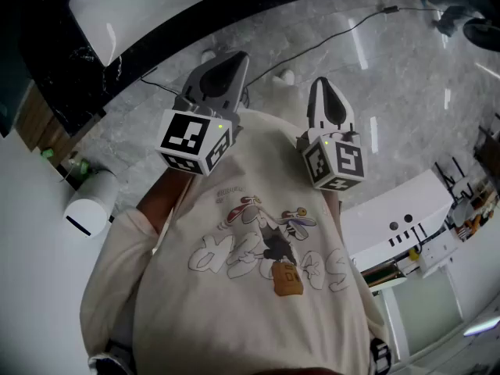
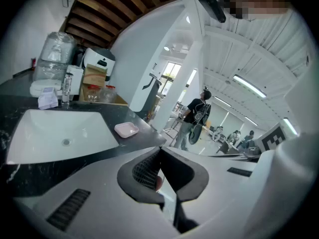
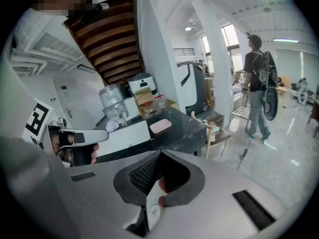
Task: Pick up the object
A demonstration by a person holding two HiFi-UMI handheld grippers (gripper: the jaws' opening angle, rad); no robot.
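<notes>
Both grippers are held in front of my cream sweatshirt [image 1: 250, 287], pointing away over a grey marble floor. The left gripper [image 1: 226, 65] is shut, its dark pads meeting at the tips with nothing between them [image 2: 160, 151]. The right gripper [image 1: 325, 92] is also shut and empty [image 3: 160, 156]. A small pink dish [image 2: 126, 129] lies on a black counter [image 2: 122, 116] beside a white sink [image 2: 60, 133], well ahead of both grippers. The right gripper view also shows that dish [image 3: 160, 126], and the left gripper [image 3: 75, 136] in a hand at its left.
A person with a backpack [image 3: 259, 83] stands on the open floor to the right. A wooden chair [image 3: 217, 133] stands at the counter's end. A water jug [image 2: 55, 54] and boxes sit at the counter's back. A white cylinder [image 1: 90, 201] and white cabinet [image 1: 398, 225] flank me.
</notes>
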